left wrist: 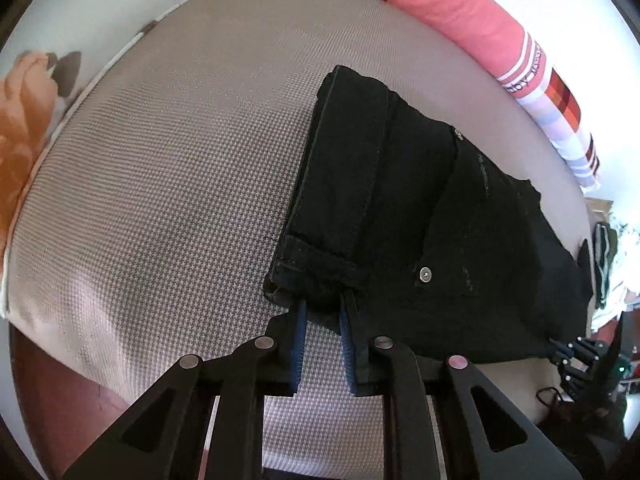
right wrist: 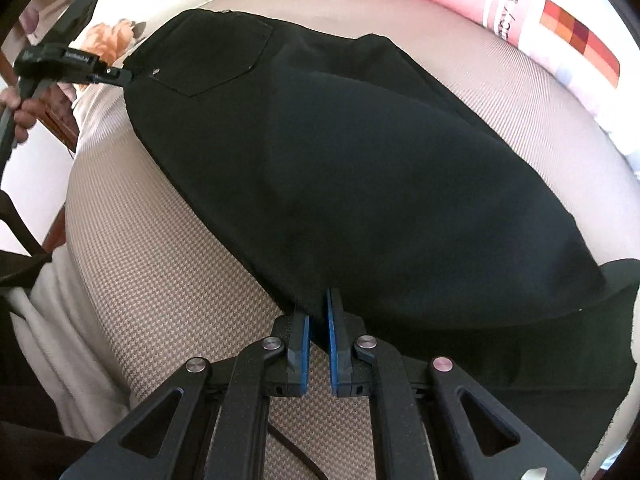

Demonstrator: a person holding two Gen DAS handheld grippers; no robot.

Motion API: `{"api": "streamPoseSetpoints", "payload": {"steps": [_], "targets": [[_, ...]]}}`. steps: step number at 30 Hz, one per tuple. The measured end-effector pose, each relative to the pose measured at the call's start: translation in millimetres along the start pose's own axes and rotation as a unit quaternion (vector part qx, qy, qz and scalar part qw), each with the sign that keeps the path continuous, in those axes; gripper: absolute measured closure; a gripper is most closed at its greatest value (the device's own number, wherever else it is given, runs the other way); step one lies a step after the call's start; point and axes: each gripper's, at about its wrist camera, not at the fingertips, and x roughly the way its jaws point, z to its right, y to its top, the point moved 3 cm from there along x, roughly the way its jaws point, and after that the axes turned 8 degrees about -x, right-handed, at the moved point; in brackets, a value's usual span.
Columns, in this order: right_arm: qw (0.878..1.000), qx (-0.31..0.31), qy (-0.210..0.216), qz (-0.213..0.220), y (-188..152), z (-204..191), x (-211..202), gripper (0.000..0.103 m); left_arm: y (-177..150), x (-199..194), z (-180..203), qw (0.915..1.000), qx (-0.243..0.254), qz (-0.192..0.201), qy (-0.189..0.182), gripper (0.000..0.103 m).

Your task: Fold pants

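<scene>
Black pants (left wrist: 400,200) lie folded over on a beige houndstooth mattress cover (left wrist: 180,160), with a metal rivet and a stitched band near the close corner. My left gripper (left wrist: 324,306) is shut on that corner, dark fabric pinched between its blue pads. In the right wrist view the pants (right wrist: 360,160) show a back pocket and bulge upward. My right gripper (right wrist: 318,306) is shut on their near edge. The left gripper (right wrist: 120,76) appears at the far left corner, clamped on the pants. The right gripper (left wrist: 560,350) shows at the pants' right edge in the left wrist view.
A floral pillow (left wrist: 24,100) lies at the left, and a pink and checked pillow (left wrist: 460,12) runs along the back right. A hand (right wrist: 20,112) holds the left tool's handle. White cloth (right wrist: 60,340) hangs off the mattress edge. A thin black cable (right wrist: 292,448) crosses below my right gripper.
</scene>
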Motion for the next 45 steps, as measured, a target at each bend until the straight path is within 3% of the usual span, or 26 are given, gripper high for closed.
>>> {"api": "streamPoseSetpoints", "payload": {"steps": [2, 4, 6, 10, 12, 15, 19, 23, 28, 33, 35, 36, 38, 41, 45], "targets": [[1.000, 0.005, 0.006, 0.000, 1, 2, 1, 0.095, -2, -3, 6, 0.9996, 0.015, 0.013, 0.019, 0.078], [1.000, 0.014, 0.010, 0.003, 0, 6, 0, 0.094, -6, -10, 11, 0.9980, 0.032, 0.029, 0.046, 0.060], [1.000, 0.026, 0.015, 0.005, -1, 9, -1, 0.093, -11, -19, 15, 0.9958, 0.050, 0.042, 0.064, 0.049], [0.999, 0.043, 0.015, 0.015, -4, 12, -6, 0.090, -25, -48, 35, 0.9842, 0.105, 0.101, 0.101, 0.049], [0.999, 0.049, 0.015, 0.019, -4, 13, -8, 0.089, -35, -64, 61, 0.9721, 0.157, 0.148, 0.092, 0.049], [0.998, 0.057, 0.012, 0.029, -1, 13, -10, 0.089, -51, -65, 111, 0.9607, 0.221, 0.163, 0.042, 0.049], [0.996, 0.071, 0.016, 0.041, 3, 18, -16, 0.087, -77, -40, 176, 0.9440, 0.303, 0.127, -0.031, 0.049], [0.995, 0.081, 0.020, 0.046, 4, 21, -18, 0.087, -101, -7, 227, 0.9238, 0.367, 0.080, -0.072, 0.049], [0.995, 0.084, 0.022, 0.048, 4, 21, -19, 0.085, -128, 31, 265, 0.8932, 0.441, 0.045, -0.078, 0.049], [0.994, 0.097, 0.027, 0.054, 5, 25, -19, 0.085, -148, 61, 290, 0.8779, 0.472, 0.019, -0.077, 0.050], [0.993, 0.098, 0.027, 0.056, 5, 25, -21, 0.085, -153, 71, 293, 0.8744, 0.480, 0.019, -0.067, 0.069], [0.993, 0.096, 0.026, 0.056, 5, 24, -22, 0.082, -154, 76, 296, 0.8741, 0.481, 0.017, -0.062, 0.089], [0.994, 0.094, 0.018, 0.054, 4, 24, -27, 0.077, -148, 79, 295, 0.8794, 0.473, 0.017, -0.054, 0.093], [0.991, 0.104, 0.014, 0.080, -5, 32, -48, 0.059, -140, 76, 297, 0.8909, 0.449, 0.021, -0.067, 0.096], [0.978, 0.171, 0.005, 0.117, -32, 71, -77, 0.058, -129, 71, 294, 0.9032, 0.422, 0.017, -0.079, 0.096]]}}
